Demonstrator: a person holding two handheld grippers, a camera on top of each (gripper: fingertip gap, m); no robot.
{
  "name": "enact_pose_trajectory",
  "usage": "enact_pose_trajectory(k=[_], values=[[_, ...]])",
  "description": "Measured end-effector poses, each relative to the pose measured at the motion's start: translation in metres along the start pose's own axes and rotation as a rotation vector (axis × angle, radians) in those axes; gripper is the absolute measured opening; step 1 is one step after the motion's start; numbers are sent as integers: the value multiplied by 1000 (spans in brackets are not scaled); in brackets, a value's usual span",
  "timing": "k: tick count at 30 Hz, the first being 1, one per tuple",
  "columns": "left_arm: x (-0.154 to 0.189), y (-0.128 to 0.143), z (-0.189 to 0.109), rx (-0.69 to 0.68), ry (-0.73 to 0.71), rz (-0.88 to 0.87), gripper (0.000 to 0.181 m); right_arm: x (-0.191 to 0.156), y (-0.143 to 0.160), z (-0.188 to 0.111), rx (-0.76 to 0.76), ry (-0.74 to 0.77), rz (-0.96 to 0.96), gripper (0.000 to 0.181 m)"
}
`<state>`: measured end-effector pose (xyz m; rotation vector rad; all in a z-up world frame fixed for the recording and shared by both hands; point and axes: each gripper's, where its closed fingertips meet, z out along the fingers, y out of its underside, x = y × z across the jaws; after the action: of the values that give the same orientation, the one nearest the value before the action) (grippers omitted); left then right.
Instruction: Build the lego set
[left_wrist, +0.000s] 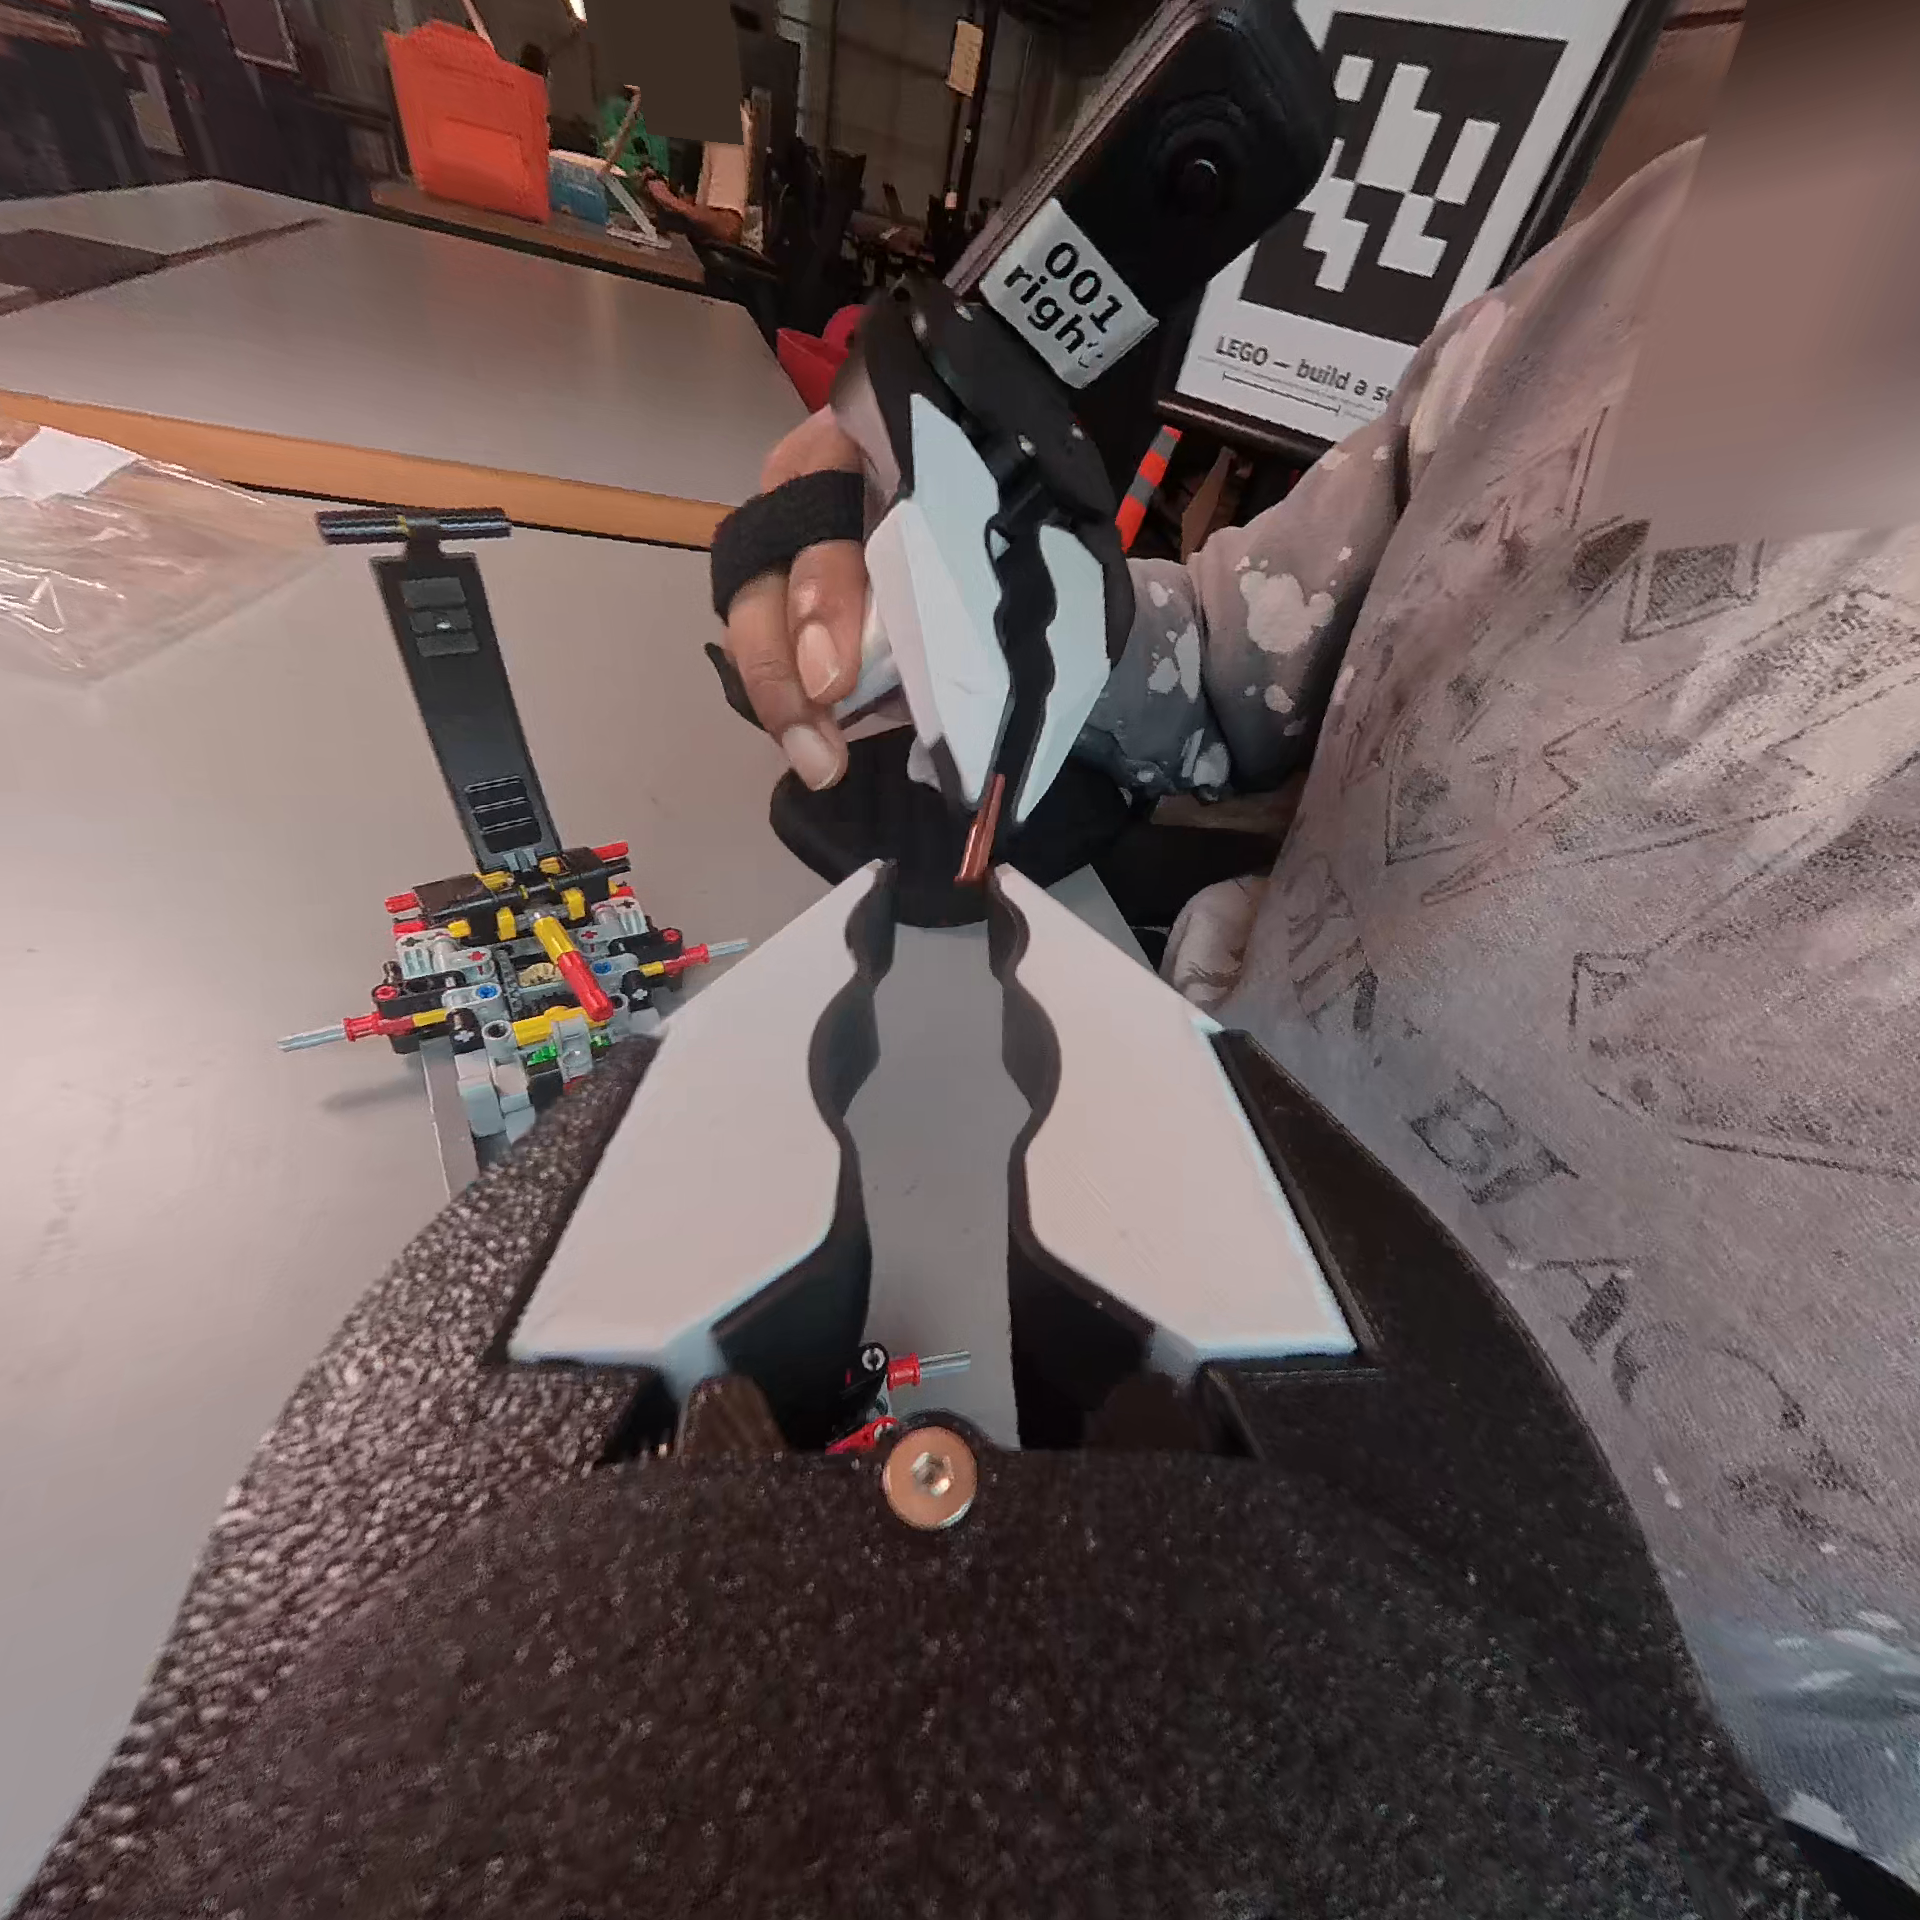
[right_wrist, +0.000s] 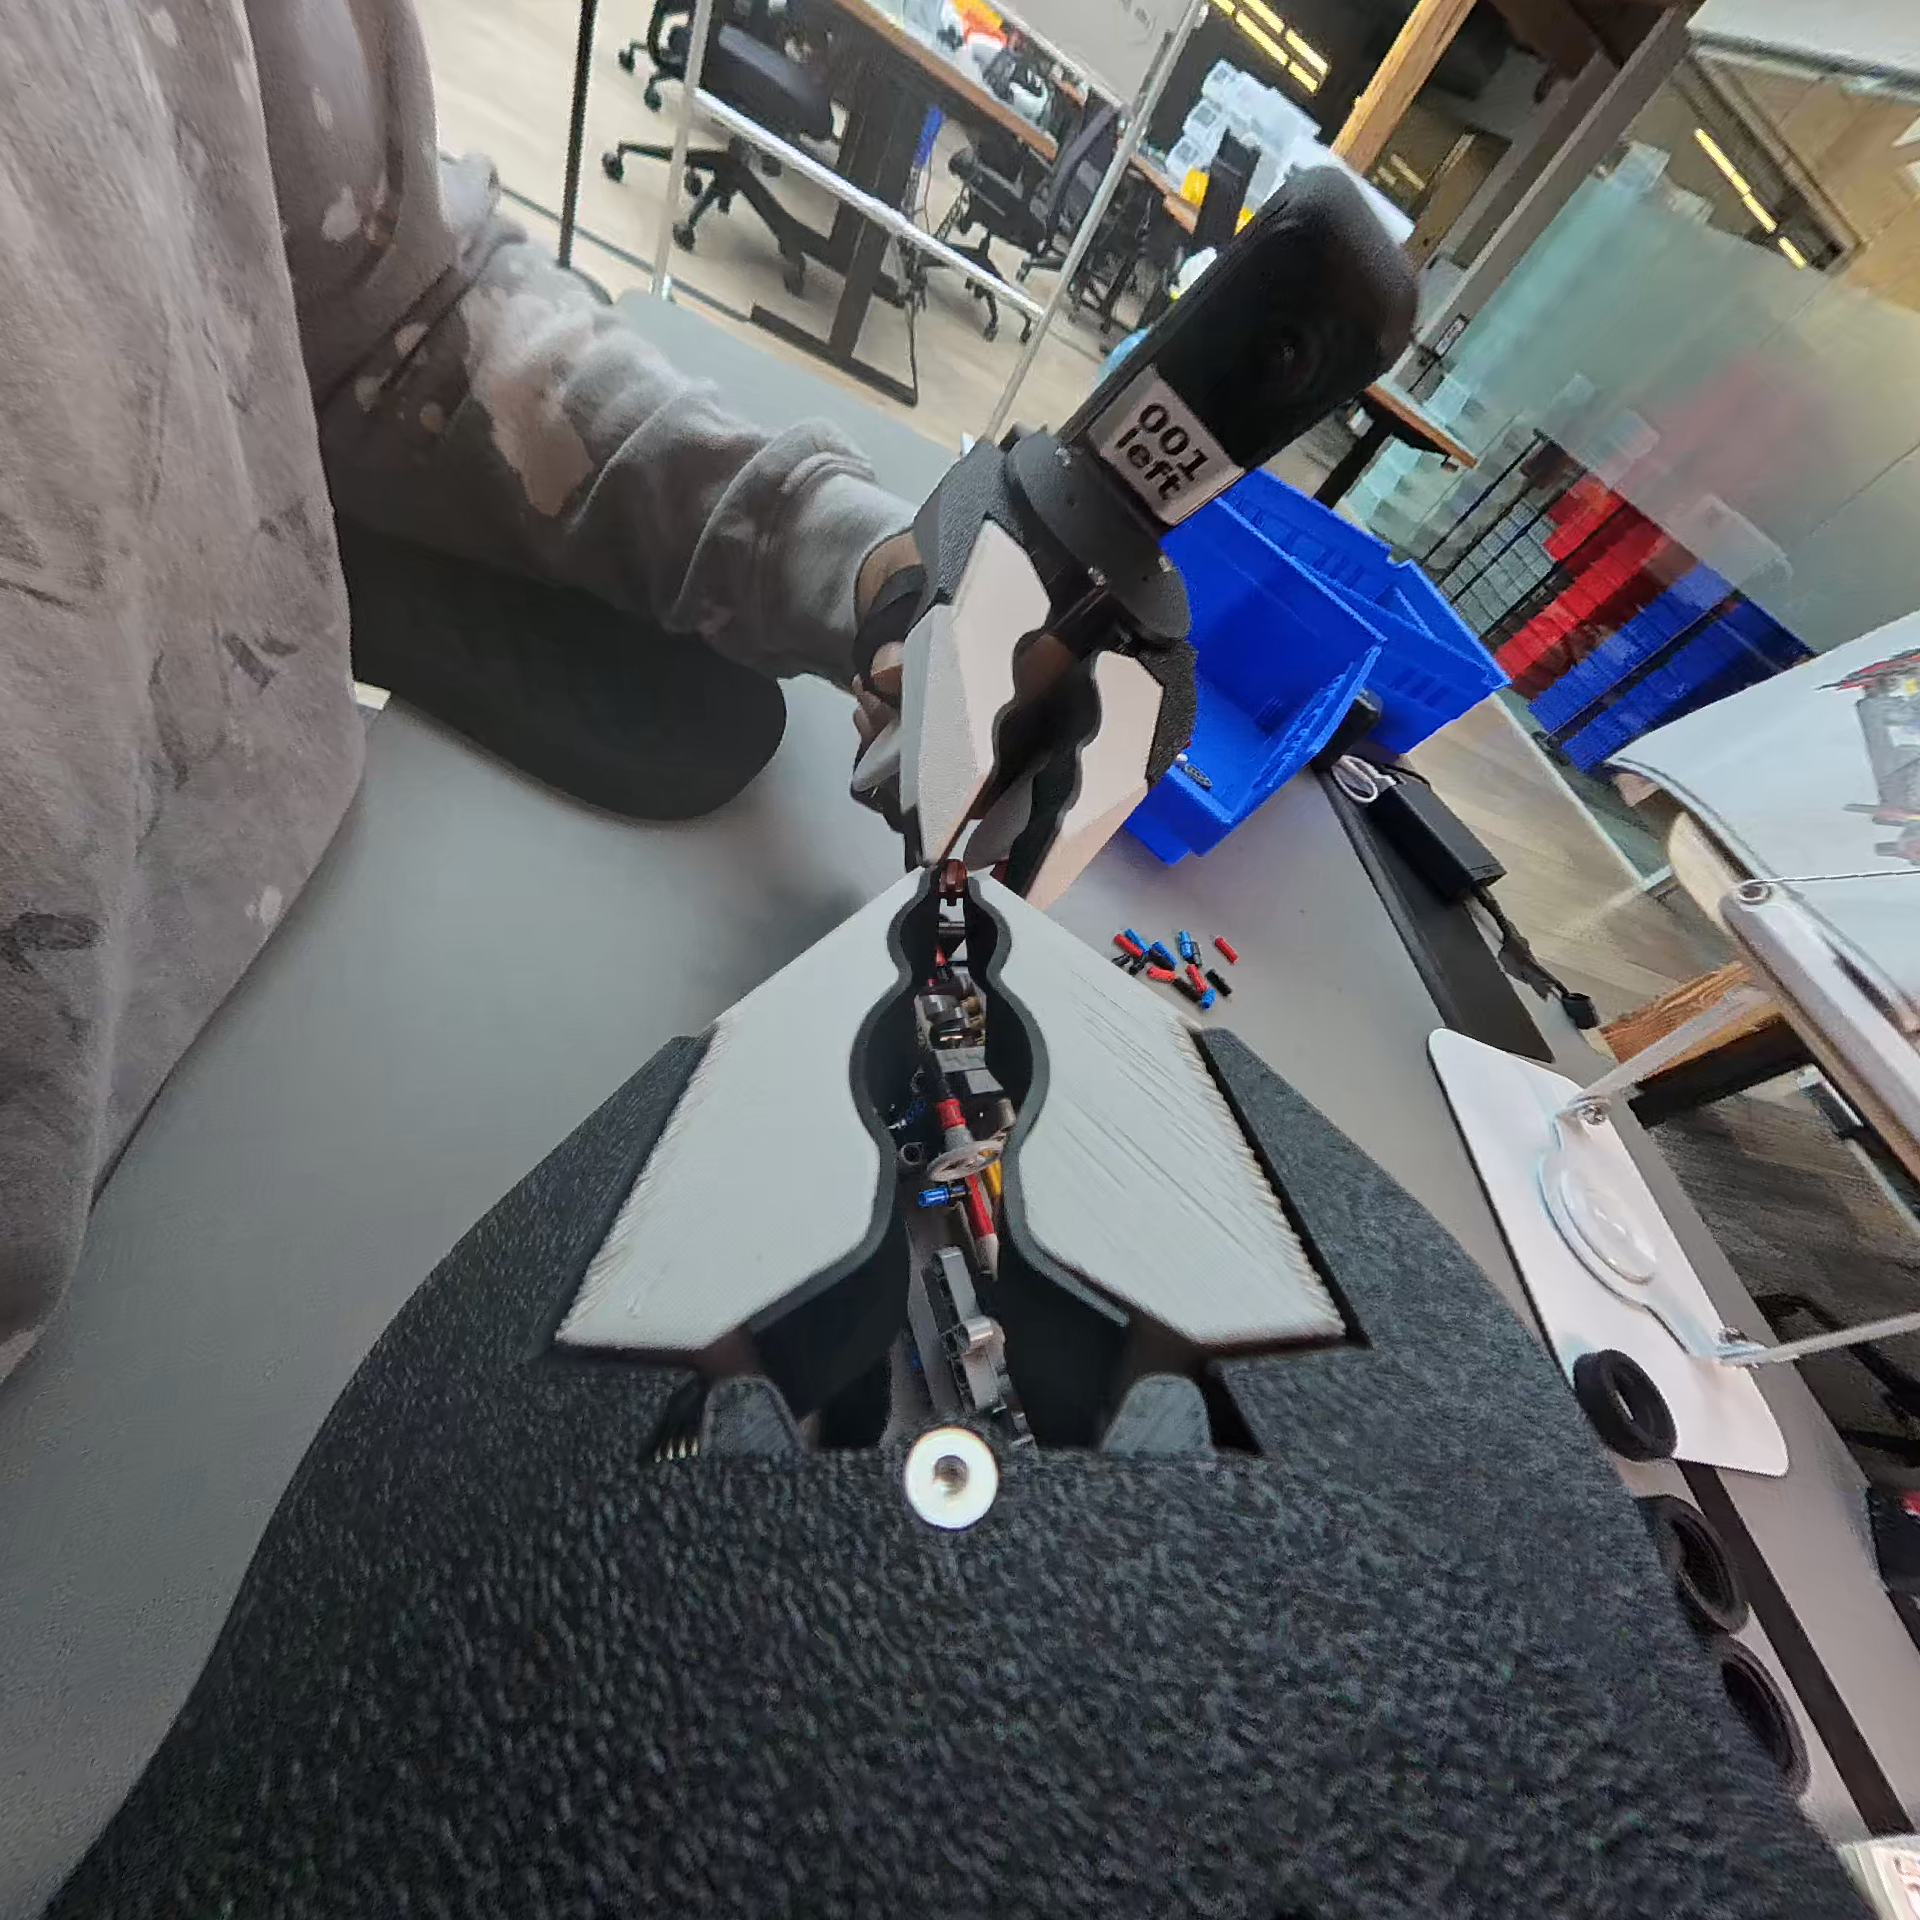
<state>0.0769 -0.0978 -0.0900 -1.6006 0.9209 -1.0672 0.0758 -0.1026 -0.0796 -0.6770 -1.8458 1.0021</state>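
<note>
The left wrist view sits just behind the left tool (left_wrist: 940, 883) and looks along its fingers, low over the grey bench (left_wrist: 260, 831), straight at the right tool (left_wrist: 992, 821) close ahead, with the part-built lego model (left_wrist: 520, 956) off to the left and the person's sweatshirt filling the right side. The right wrist view is mounted the same way on the right tool (right_wrist: 951, 883) and faces the opposite way, meeting the left tool (right_wrist: 961, 842) tip to tip, with a blue bin (right_wrist: 1278, 665) beyond it. Both views share the spot where the tips meet, a small brown piece (left_wrist: 982, 831) there, and the bench.
</note>
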Motion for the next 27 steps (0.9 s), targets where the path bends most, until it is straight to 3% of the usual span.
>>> enact_pose_trajectory(k=[2, 4, 6, 8, 10, 13, 17, 23, 27], values=[[-10, 0, -5, 14, -85, -11, 30, 27, -11, -18, 55, 93, 26, 1], [-24, 8, -11, -11, -228, -5, 36, 86, -24, -54, 142, 316, 80, 2], [-32, 20, -14, -49, -351, 37, 38, 152, -17, -94, 182, 549, 174, 2], [-38, 30, -17, -69, -423, 33, 41, 202, 22, -114, 104, 690, 233, 2], [-42, 38, -21, -90, -452, 3, 47, 229, 94, -101, -93, 683, 352, 2], [-54, 40, -34, -79, -503, -33, 49, 226, 188, -55, -288, 544, 546, 2], [-68, 46, -49, -72, -559, -79, 48, 216, 247, -15, -462, 473, 581, 2], [-75, 50, -55, -58, -550, -126, 47, 202, 264, 1, -642, 406, 485, 3], [-75, 50, -57, -45, -532, -152, 49, 200, 256, 2, -610, 386, 475, 27]])
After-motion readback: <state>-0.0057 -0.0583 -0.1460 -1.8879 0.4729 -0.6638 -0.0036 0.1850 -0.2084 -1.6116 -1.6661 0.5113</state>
